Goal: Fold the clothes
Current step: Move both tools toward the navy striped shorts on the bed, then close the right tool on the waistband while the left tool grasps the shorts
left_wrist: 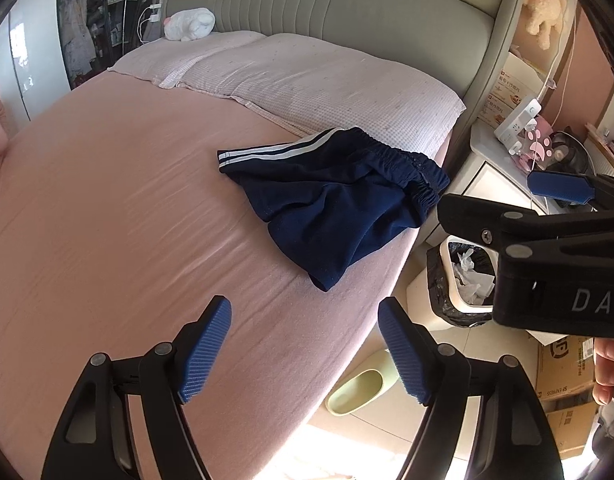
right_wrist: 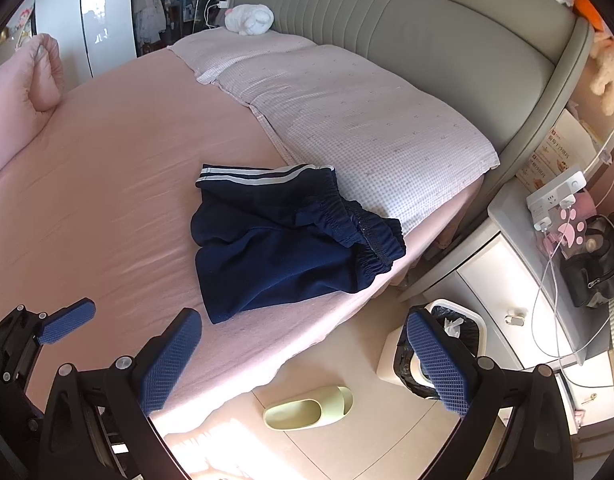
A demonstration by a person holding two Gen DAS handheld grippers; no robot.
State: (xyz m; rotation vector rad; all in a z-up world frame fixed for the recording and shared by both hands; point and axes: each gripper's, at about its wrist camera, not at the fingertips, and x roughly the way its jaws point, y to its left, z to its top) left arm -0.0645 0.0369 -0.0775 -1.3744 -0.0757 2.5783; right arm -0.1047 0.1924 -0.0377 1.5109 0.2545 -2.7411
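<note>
1. Pink sheet [left_wrist: 107, 208] covers the bed, with a grey padded headboard [left_wrist: 347, 4] behind it.
2. Navy shorts [left_wrist: 331, 208] with white side stripes lie crumpled on the sheet near the bed's edge, just below the checked pillow [left_wrist: 315, 80]; the elastic waistband faces the nightstand side.
3. Left gripper [left_wrist: 305, 350] hangs above the sheet short of the shorts, its blue pads spread wide with nothing between them.
4. Right gripper [right_wrist: 303, 364] hovers over the bed's edge, jaws wide apart and empty, not touching the shorts.
5. On the floor beside the bed sit a pale green slipper [right_wrist: 307, 410] and a bin with a black liner [right_wrist: 455, 332].
6. White nightstand [right_wrist: 519, 280] carries a power strip [right_wrist: 557, 196] and cables; a white plush toy [right_wrist: 249, 18] rests by the headboard.
</note>
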